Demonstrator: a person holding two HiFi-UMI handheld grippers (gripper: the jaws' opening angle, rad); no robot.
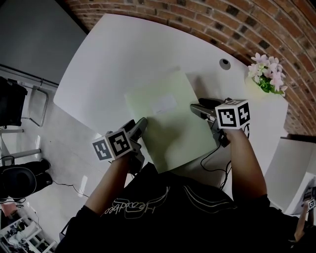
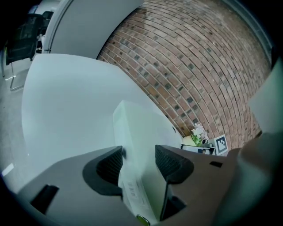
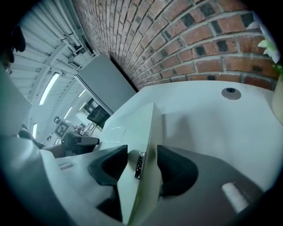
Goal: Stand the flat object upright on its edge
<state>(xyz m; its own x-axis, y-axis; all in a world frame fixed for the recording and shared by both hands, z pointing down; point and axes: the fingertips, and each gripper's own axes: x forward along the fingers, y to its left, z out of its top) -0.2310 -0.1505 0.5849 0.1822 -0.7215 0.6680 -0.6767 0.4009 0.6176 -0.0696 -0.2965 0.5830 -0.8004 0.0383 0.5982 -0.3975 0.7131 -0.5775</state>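
Left gripper [image 1: 140,123] and right gripper [image 1: 197,108] clamp opposite sides of the box [image 1: 168,123] by the table's [image 1: 123,54] near edge; next, seemingly, a joint tilt onto 1 edge.

Red brick wall [image 1: 207,20] behind curved white table [image 1: 123,54], pink flowers [image 1: 267,74] at its corner; pale glossy floor [image 1: 59,148], chair [image 1: 34,106] left, ceiling strip lights [image 3: 48,88]

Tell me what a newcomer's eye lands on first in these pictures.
A pale green flat box fills the middle of the white table, clamped from both sides: the left gripper on its left edge, the right gripper on its right edge. Behind the table runs a red brick wall, with pink and white flowers at the table's far right corner.
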